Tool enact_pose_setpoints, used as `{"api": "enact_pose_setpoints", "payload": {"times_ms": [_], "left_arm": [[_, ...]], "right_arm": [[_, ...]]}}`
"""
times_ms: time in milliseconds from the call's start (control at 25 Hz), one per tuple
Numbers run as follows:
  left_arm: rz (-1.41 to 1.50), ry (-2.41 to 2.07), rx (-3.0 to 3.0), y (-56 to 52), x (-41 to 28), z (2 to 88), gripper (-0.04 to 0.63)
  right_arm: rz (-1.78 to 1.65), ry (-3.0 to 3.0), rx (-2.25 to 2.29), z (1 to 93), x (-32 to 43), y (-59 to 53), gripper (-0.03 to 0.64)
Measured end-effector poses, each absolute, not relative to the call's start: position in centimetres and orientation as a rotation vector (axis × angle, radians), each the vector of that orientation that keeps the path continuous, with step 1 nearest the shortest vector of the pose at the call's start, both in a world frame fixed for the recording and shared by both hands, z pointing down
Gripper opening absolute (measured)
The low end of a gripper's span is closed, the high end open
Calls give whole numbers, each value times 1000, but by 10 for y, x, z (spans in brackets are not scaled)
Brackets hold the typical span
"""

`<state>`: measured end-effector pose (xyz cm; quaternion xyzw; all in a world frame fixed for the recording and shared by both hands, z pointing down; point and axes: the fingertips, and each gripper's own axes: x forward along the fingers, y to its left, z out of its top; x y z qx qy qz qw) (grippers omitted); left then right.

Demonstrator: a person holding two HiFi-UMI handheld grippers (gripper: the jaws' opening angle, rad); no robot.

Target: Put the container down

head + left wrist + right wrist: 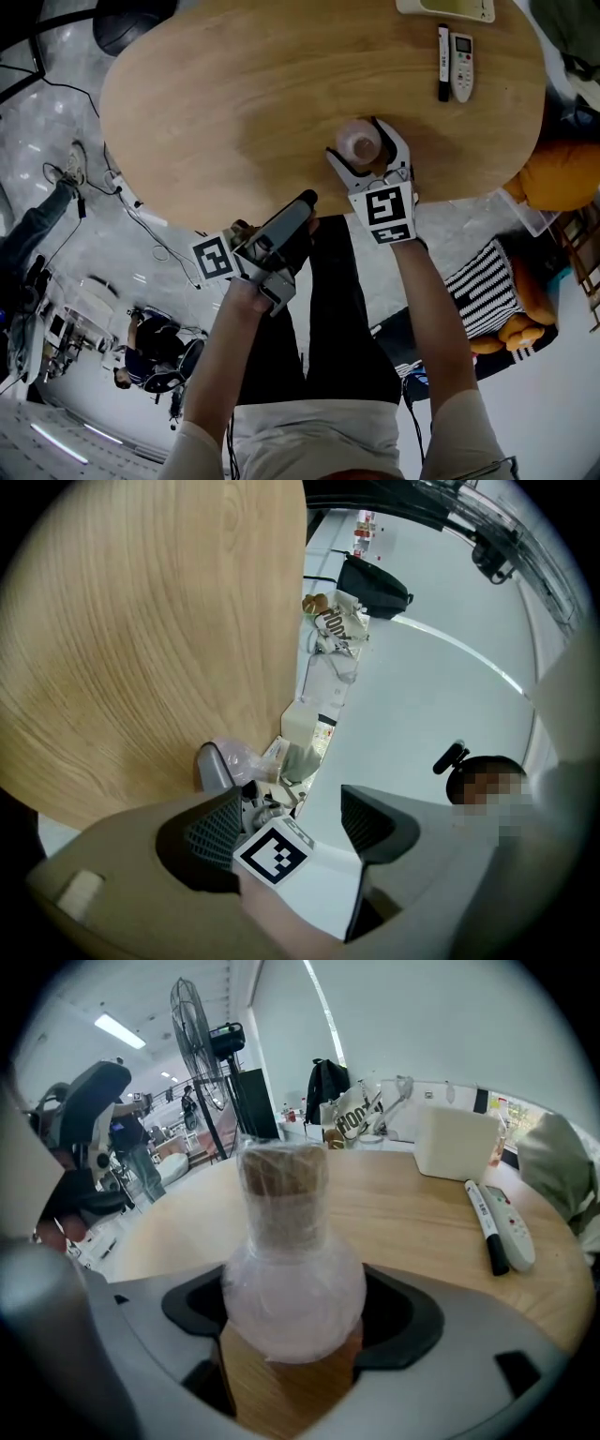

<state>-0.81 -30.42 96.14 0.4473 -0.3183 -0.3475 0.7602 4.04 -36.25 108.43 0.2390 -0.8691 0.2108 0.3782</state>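
The container (361, 145) is a clear round-bellied flask with a brown stopper. It stands upright near the front edge of the wooden table (234, 94). My right gripper (356, 141) is shut on the container (292, 1279), with both pads pressed to the bulb. I cannot tell whether its base touches the wood. My left gripper (302, 204) hangs off the table in front of the person's lap, open and holding nothing. In the left gripper view, the left gripper (291, 822) looks toward the right gripper's marker cube (272, 853) and the container (234, 757).
A black marker (442, 61) and a white remote (461, 66) lie at the far right of the table, with a white box (445, 7) behind them. An orange cushion (562, 173) and a striped cloth (487, 281) lie off the right edge. A standing fan (192, 1016) is beyond the table.
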Motion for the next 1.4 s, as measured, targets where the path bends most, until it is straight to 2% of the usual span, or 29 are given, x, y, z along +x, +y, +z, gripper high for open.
{"api": "enact_pose_setpoints", "payload": {"times_ms": [320, 440, 600, 840, 1160, 1400], "left_arm": [[-740, -703, 1005, -304, 0, 954, 319], [-749, -710, 993, -301, 2, 942, 319], [-731, -708, 1065, -309, -2, 910, 319], [-635, -725, 1206, -314, -7, 821, 319], [-352, -816, 1524, -279, 4, 676, 245], [-267, -858, 1747, -246, -14, 592, 174]], "right_arm": [[496, -2220, 572, 1083, 44, -363, 396], [523, -2223, 544, 1067, 47, -354, 416], [514, -2248, 554, 1021, 50, -356, 416], [570, -2259, 652, 903, 64, -357, 406], [531, -2273, 756, 715, 93, -325, 266], [451, -2326, 861, 618, 89, -292, 194]]}}
